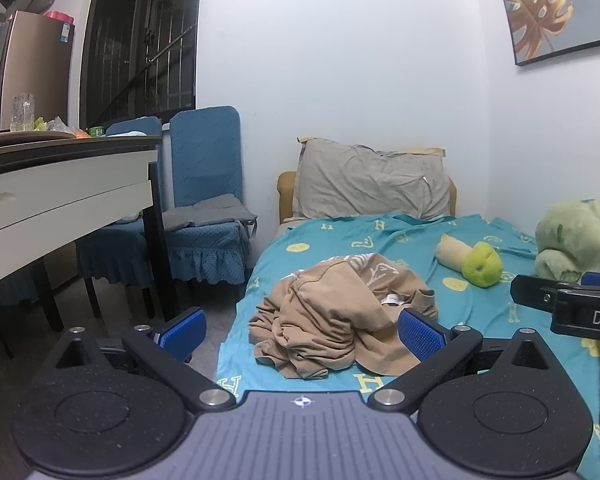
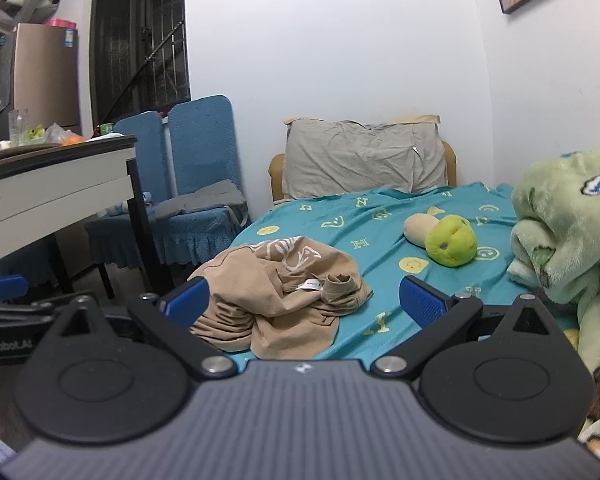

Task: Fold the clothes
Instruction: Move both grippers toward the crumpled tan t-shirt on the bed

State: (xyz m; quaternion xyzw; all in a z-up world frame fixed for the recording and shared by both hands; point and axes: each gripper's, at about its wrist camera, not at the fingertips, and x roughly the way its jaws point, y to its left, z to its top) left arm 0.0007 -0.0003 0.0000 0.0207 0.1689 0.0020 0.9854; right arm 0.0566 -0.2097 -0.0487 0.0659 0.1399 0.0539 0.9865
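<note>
So both my tools are wide apart with nothing in them, left tool (image 1: 300, 330) and right tool (image 2: 304, 304) hovering over the near end of the bed (image 1: 480, 304). The tan shirt (image 1: 332, 320) is a crumpled heap on the teal sheet, dead ahead at 12 o'clock from the left tool, more like 11 from the right. Green plush toy (image 2: 450, 242) sits out at 1 o'clock, gray pillow (image 2: 360, 160) beyond.
</note>
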